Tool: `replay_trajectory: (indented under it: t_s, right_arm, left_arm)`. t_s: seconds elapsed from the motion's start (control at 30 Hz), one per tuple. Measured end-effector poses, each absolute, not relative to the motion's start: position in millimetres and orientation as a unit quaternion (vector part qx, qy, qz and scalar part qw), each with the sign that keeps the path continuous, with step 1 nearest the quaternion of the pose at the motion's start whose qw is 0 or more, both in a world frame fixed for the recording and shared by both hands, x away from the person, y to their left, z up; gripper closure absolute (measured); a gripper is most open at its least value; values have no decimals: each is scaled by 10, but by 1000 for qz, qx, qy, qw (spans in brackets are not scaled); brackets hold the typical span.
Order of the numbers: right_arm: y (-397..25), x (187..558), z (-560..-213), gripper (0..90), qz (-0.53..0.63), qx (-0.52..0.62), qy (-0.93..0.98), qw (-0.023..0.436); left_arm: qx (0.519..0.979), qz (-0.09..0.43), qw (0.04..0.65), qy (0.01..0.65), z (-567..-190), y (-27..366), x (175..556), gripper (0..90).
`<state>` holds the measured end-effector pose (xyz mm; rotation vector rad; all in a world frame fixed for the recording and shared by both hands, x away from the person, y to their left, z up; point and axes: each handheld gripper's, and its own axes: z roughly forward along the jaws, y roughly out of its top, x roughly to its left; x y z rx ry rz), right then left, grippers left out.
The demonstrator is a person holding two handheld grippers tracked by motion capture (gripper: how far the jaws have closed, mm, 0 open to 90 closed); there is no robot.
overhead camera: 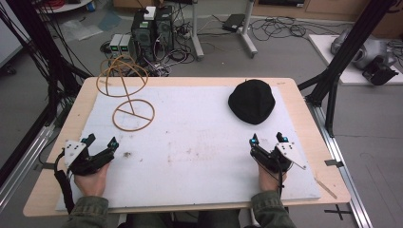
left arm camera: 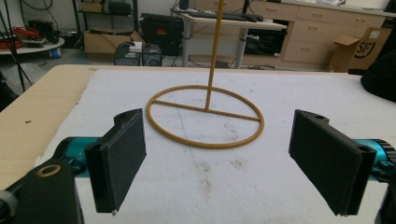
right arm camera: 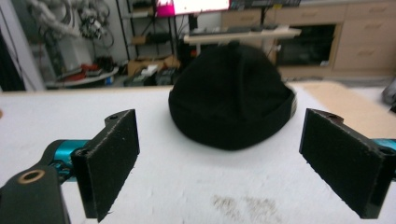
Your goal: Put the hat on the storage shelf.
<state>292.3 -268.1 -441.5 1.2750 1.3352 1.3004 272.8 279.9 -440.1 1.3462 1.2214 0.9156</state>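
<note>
A black beanie hat [overhead camera: 252,100] lies on the white mat at the back right; it sits straight ahead of my right gripper [right arm camera: 224,163], as the hat [right arm camera: 231,102] rises between the two spread jaws. A yellow wire stand [overhead camera: 129,95] with a ring base and a tilted ring top stands at the back left. Its base ring [left arm camera: 204,116] lies just beyond my left gripper [left arm camera: 229,163]. My left gripper [overhead camera: 100,142] rests open near the front left. My right gripper [overhead camera: 268,140] rests open at the front right. Both hold nothing.
The white mat [overhead camera: 190,142] covers most of the wooden table [overhead camera: 52,185]. Brown stains [overhead camera: 127,154] mark the mat near the left gripper. Black frame posts [overhead camera: 332,76] stand at the table's sides. Computers and cables [overhead camera: 152,33] sit on the floor behind.
</note>
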Motion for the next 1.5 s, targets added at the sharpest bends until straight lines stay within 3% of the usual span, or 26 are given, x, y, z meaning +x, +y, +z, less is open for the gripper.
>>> replay_trajectory:
  t_s: [0.13,1.17,1.5]
  right_arm:
    - [-2687,2895,-4390,111,527,507,520,441]
    - [-2676,2967,-4427,111,510,518,540,424]
    - [-2696,3093,-4256,110,534,510,547,394]
  left_arm:
    - [559,387,526,512,-4400,2812,2715,189]
    - [558,390,522,514,-4407,2822,2735,190]
    - [559,387,519,518,-4416,2849,2744,191]
